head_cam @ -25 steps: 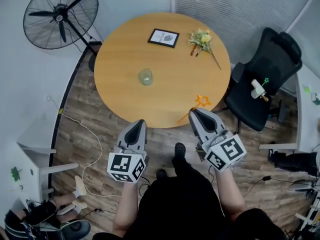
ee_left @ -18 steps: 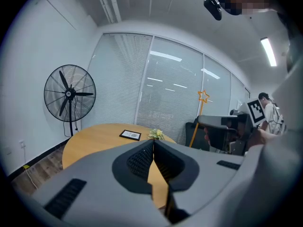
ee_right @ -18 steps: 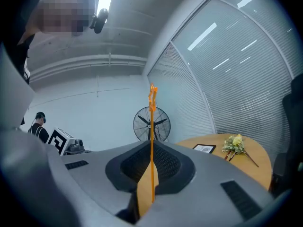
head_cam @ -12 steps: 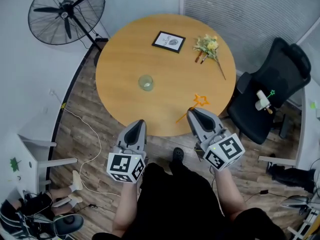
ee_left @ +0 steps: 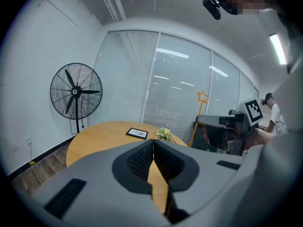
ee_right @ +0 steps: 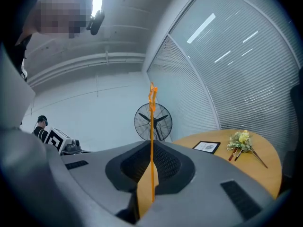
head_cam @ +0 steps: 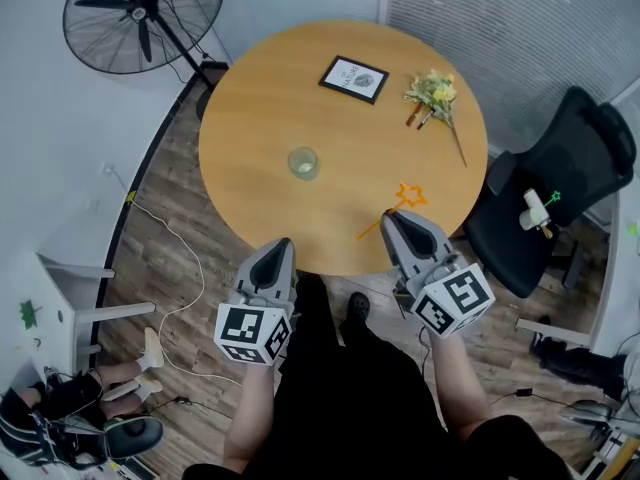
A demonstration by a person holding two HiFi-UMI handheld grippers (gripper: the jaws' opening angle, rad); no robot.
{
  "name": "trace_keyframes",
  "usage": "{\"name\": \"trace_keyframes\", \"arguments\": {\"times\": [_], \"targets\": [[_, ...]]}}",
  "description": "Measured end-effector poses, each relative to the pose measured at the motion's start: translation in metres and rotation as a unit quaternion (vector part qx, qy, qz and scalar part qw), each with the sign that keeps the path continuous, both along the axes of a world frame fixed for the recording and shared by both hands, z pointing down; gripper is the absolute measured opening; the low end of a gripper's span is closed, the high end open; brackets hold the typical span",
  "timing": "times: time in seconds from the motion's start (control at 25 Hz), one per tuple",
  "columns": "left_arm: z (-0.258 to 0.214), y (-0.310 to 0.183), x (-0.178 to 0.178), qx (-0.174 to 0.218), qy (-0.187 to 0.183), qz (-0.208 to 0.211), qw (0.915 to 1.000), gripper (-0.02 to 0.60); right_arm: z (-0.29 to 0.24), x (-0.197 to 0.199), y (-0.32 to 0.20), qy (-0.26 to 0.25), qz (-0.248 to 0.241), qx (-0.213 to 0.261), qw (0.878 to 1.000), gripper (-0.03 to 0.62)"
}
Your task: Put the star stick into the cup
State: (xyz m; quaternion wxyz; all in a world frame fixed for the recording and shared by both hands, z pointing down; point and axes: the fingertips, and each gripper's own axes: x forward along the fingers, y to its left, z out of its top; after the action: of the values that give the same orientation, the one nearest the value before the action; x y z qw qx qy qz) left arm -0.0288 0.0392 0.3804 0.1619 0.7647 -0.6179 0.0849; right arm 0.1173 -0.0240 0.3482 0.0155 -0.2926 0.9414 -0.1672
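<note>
Showing a thin orange stick with an open star outline at its tip [head_cam: 408,196], being pinched partway along its length between the jaws of the right gripper [head_cam: 393,217] and slanting over the near edge of the round wooden bench [head_cam: 260,98], star end farther in. Showing a small clear glass cup [head_cam: 303,162] standing upright near the bench's middle, well apart from the stick.

Cup [head_cam: 303,162] on table [head_cam: 260,98], frame [head_cam: 354,78] and flowers [head_cam: 436,93] behind it
</note>
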Motion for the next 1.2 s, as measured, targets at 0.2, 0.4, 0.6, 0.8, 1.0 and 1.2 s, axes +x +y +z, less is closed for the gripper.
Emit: {"name": "trace_keyframes", "arguments": {"times": [0.2, 0.4, 0.6, 0.8, 1.0, 1.2], "targets": [[0.001, -0.024, -0.021, -0.001, 0.006, 0.009, 0.9999, 0.0, -0.003, -0.016, -0.023, 0.005, 0.017, 0.001, 1.0, 0.026], [0.003, -0.061, -0.038, -0.001, 0.02, 0.033, 0.9993, 0.0, -0.005, -0.037, -0.054, 0.02, 0.035, 0.0, 0.999, 0.026], [0.004, -0.098, -0.065, -0.002, 0.028, 0.053, 0.9982, 0.0, -0.008, -0.066, -0.082, 0.03, 0.051, -0.001, 0.998, 0.026], [0.001, -0.131, -0.094, 0.004, 0.035, 0.076, 0.9965, 0.0, -0.011, -0.095, -0.105, 0.039, 0.072, -0.001, 0.997, 0.027], [0.008, -0.151, -0.114, 0.0, 0.04, 0.103, 0.9939, 0.0, -0.01, -0.118, -0.118, 0.042, 0.093, -0.001, 0.995, 0.026], [0.021, -0.164, -0.124, -0.008, 0.043, 0.129, 0.9907, 0.0, 0.002, -0.129, -0.127, 0.027, 0.117, -0.018, 0.993, 0.026]]}}
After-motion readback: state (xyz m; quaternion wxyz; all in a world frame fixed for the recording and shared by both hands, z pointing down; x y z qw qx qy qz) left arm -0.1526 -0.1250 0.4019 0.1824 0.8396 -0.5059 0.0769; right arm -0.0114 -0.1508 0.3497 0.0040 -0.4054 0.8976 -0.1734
